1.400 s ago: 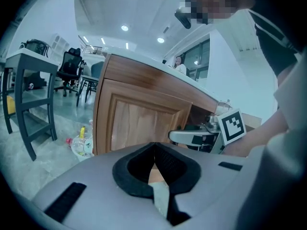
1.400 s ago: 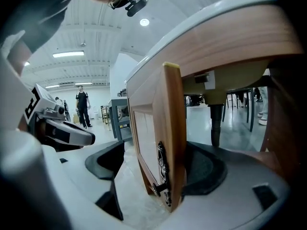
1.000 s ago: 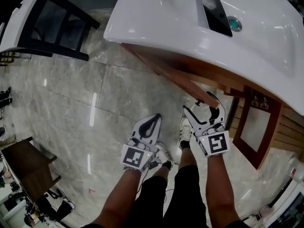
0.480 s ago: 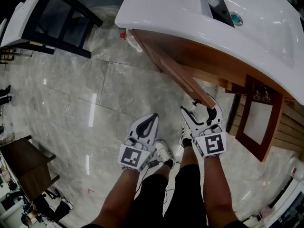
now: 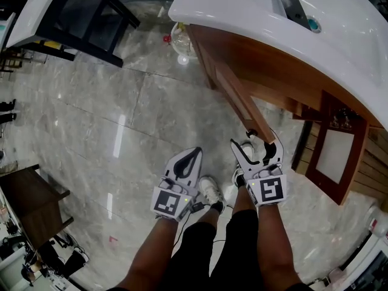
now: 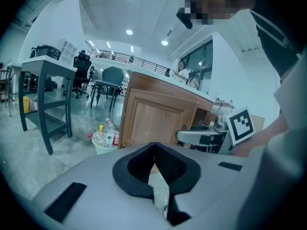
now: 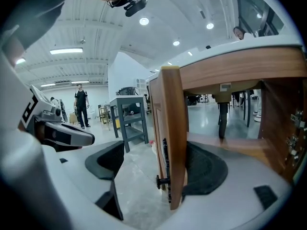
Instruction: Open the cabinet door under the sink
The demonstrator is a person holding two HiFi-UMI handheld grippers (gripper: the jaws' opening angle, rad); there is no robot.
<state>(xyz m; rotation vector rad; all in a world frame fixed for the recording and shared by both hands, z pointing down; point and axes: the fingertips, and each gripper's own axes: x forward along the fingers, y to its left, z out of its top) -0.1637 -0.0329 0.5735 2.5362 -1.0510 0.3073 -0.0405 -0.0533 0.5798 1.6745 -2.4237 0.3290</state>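
The brown wooden cabinet door (image 5: 235,94) under the white sink (image 5: 242,11) is swung wide open. Its edge is seen between the spread jaws of the right gripper (image 5: 257,147). The left gripper (image 5: 190,157) is closed, empty. Little is left.

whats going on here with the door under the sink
A person stands at a sink cabinet with a gripper in each hand. The right gripper has its jaws apart around the free edge of the wooden cabinet door, which stands swung well out from under the sink. The left gripper hangs beside it over the floor, jaws together and holding nothing.
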